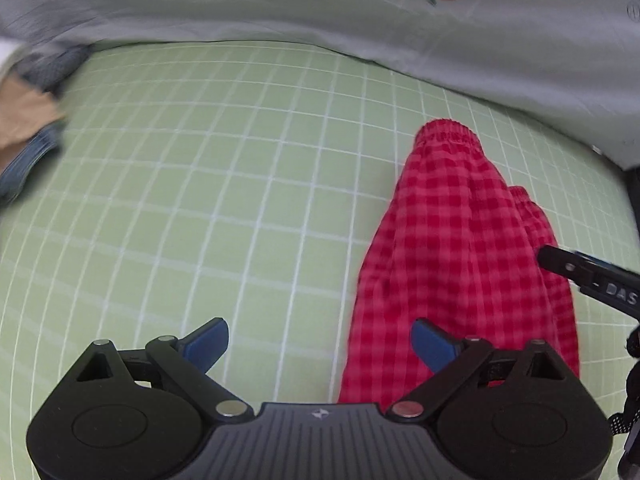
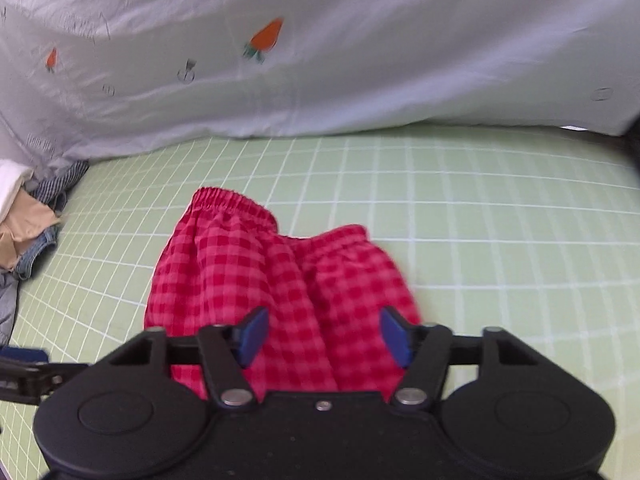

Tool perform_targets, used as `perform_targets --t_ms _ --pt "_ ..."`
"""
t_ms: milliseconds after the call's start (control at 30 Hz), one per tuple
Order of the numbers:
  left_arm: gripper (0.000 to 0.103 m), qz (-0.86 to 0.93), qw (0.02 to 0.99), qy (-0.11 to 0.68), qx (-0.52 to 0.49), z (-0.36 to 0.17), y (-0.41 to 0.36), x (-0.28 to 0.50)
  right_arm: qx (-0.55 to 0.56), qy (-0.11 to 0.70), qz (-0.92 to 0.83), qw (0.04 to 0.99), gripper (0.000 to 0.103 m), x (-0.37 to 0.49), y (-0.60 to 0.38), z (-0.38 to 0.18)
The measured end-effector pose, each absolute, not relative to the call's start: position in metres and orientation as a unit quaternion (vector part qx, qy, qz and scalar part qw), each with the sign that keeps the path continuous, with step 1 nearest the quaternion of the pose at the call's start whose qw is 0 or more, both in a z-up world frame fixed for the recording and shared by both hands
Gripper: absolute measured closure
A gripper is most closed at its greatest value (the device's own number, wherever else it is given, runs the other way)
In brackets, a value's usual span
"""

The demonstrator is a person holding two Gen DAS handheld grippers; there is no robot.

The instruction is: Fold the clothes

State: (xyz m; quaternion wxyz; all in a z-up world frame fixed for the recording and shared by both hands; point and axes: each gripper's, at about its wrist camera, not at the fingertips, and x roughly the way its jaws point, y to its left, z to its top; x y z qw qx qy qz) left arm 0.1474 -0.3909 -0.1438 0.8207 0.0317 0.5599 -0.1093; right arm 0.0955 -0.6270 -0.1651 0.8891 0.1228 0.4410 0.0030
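Red checked shorts (image 2: pixel 280 280) lie on the green mat (image 2: pixel 480 220) with white grid lines, with the elastic waistband (image 2: pixel 232 200) at the far end and the cloth bunched into two humps. In the left wrist view the same shorts (image 1: pixel 452 240) are on the right part of the mat (image 1: pixel 200 180).

The right gripper (image 2: pixel 324 332) is above the near part of the shorts, its blue fingertips (image 2: pixel 394 336) spread wide with nothing between them except the cloth below. I cannot tell if they touch the cloth.

The left gripper (image 1: pixel 320 344) is also spread apart. Its right fingertip (image 1: pixel 434 344) is in front of the near left edge of the shorts, and its left one is over bare mat.

Behind the mat hangs a pale sheet (image 2: pixel 360 60) with small orange carrots (image 2: pixel 268 36) printed on it. At the far left edge of the mat lies a pile of other clothes (image 2: pixel 28 232), beige, white and blue.
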Motion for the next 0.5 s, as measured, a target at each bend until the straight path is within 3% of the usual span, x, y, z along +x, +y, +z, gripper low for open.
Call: perform_targets --t_ms 167,233,300,500 --pt "0.006 -0.12 0.814 0.567 0.048 -0.161 -0.403 0.168 0.12 0.463 0.031 0.878 0.064 0.122 -0.615 -0.19" --pt "0.006 -0.127 0.81 0.571 0.044 -0.166 -0.405 0.172 0.122 0.464 0.044 0.876 0.079 0.126 -0.612 -0.195" --pt "0.006 -0.13 0.809 0.572 0.044 -0.169 -0.405 0.173 0.119 0.457 0.06 0.879 0.103 0.125 -0.609 -0.193" --pt "0.006 -0.143 0.818 0.556 0.041 -0.165 -0.401 0.17 0.061 0.407 0.086 0.907 0.103 0.1 -0.602 -0.156"
